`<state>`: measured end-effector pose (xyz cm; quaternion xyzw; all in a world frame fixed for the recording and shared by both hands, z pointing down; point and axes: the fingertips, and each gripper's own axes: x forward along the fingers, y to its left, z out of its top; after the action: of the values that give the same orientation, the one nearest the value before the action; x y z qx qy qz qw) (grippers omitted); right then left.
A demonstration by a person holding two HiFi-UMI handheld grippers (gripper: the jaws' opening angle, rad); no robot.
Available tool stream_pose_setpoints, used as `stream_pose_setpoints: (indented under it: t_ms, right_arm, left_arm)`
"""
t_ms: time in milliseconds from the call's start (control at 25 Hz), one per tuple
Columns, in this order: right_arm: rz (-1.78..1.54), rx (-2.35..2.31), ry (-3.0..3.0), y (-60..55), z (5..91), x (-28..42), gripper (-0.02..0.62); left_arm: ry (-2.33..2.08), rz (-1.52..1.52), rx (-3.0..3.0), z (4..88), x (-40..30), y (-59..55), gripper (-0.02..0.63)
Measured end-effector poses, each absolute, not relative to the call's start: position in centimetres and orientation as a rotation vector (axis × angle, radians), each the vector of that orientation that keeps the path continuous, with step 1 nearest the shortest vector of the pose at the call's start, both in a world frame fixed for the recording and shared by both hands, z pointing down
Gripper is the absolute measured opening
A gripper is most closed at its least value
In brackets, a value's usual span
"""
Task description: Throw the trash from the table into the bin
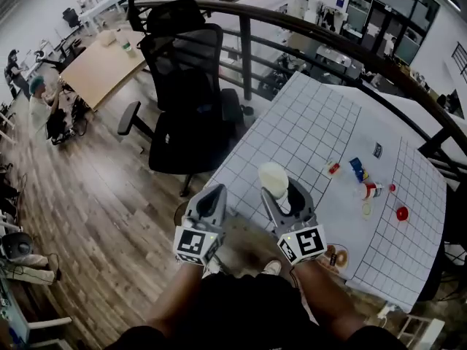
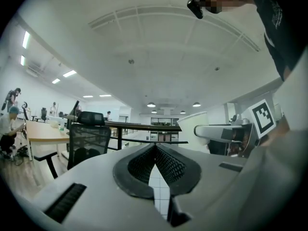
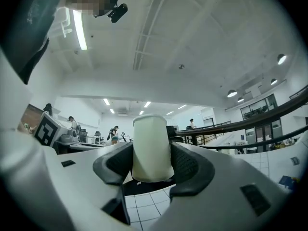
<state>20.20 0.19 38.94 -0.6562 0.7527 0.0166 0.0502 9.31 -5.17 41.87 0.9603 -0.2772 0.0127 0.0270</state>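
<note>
My right gripper (image 1: 281, 189) is shut on an upright white paper cup (image 1: 273, 179) and holds it in the air over the near corner of the white gridded table (image 1: 314, 115). In the right gripper view, the cup (image 3: 151, 148) stands between both pads of this gripper (image 3: 153, 166). My left gripper (image 1: 211, 193) floats just left of it, off the table's edge, over the wooden floor. Its jaws (image 2: 155, 153) are shut with nothing in them. From the left gripper view, the cup (image 2: 196, 124) shows to the right. More trash lies on the table: a blue packet (image 1: 356, 168), a small bottle (image 1: 370, 189) and a red cap (image 1: 402, 213).
A black office chair (image 1: 190, 93) stands left of the table beside a dark railing (image 1: 292, 24). A brown ring-shaped thing (image 1: 337, 256) lies at the table's near edge. A wooden desk (image 1: 102, 64) and people are far off to the left.
</note>
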Motion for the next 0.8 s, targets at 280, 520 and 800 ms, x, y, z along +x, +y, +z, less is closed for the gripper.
stream_pose_setpoints:
  t_ms: [280,520,800]
  right_arm:
    - [-0.019,-1.836,2.439,-6.3,41.0,10.1,0.250]
    - [-0.158,-1.725,2.551,-10.7,45.2,2.8,0.250]
    - [-0.293,-1.668,2.689,-14.0,51.7,-3.8,0.250]
  left_arm:
    - [-1.073,0.065,2.870,43.3,-1.4,-10.1,0.018]
    - [-1.192,0.149,2.774,46.6,-8.6,-12.4,0.018]
    - [-1.236,0.224,2.691,52.1,-14.2,-14.5,0.018]
